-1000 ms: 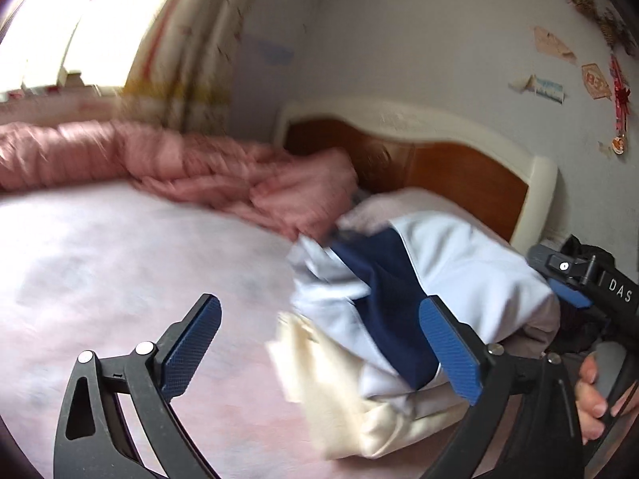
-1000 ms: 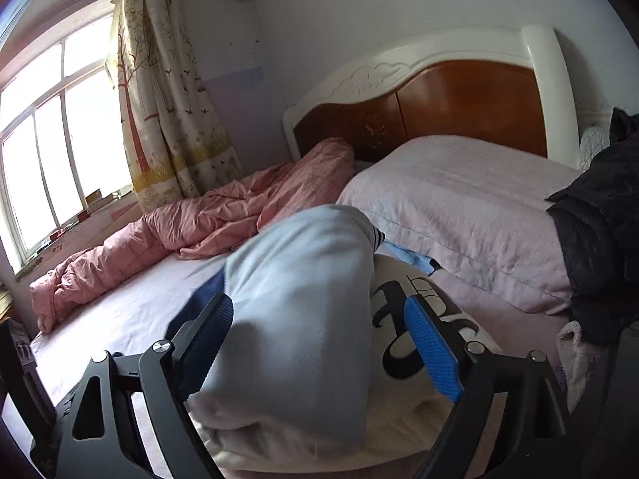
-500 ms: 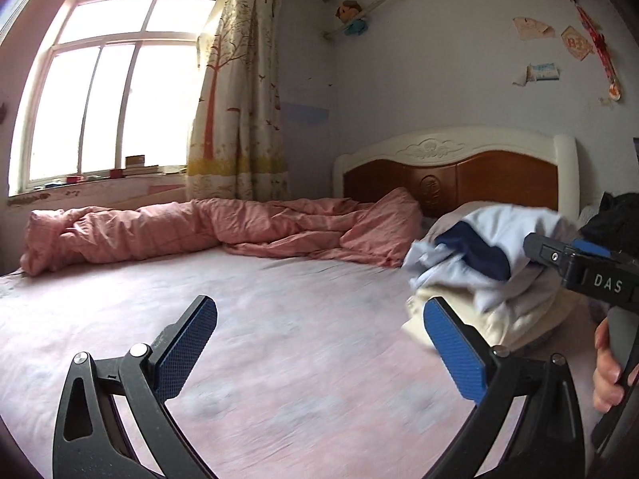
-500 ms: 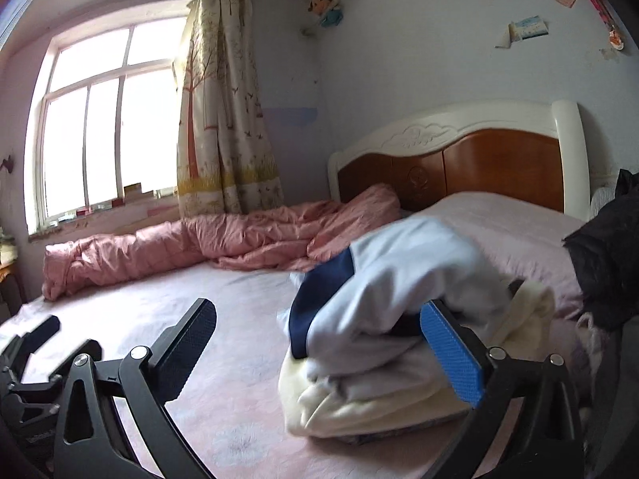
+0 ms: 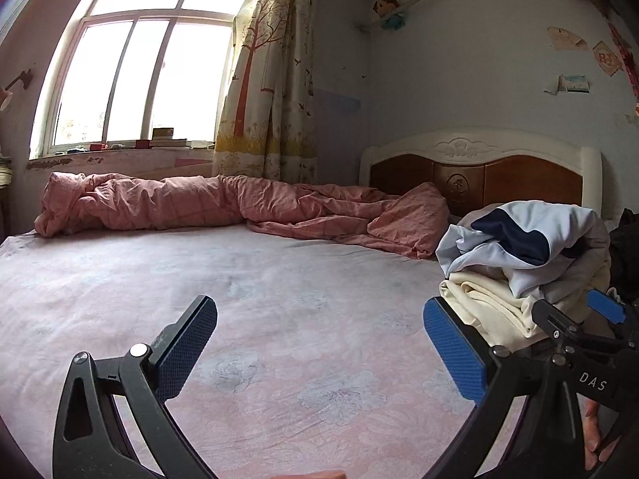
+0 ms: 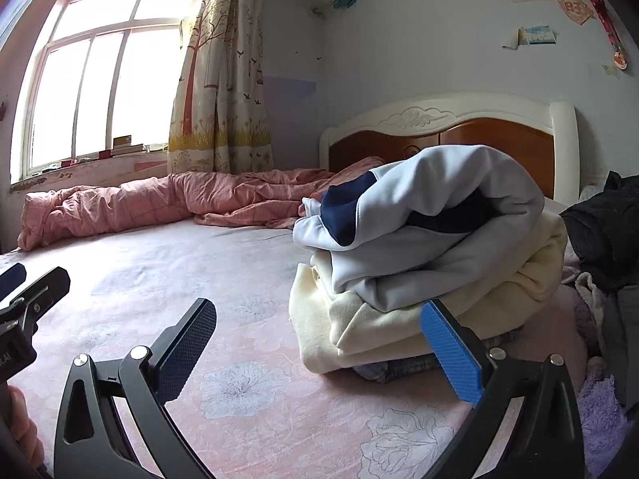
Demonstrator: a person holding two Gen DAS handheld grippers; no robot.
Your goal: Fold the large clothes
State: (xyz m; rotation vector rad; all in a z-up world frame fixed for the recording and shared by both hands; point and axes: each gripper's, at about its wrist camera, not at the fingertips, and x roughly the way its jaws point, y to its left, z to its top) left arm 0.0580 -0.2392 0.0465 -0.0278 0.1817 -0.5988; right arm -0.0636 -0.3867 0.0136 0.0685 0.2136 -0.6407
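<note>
A folded white and navy jacket (image 6: 431, 215) tops a stack, over a cream garment (image 6: 399, 315), on the bed (image 6: 199, 279) near the headboard (image 6: 499, 135). Its long axis runs left to right in the right wrist view, with the loose navy-edged end toward the window (image 6: 92, 80). The right gripper (image 6: 317, 345) has just been opening; its jaws stand wide apart, empty. The left gripper (image 5: 319, 343) has its jaws apart too, over bare sheet. "DAS" is printed on the right gripper's body.
</note>
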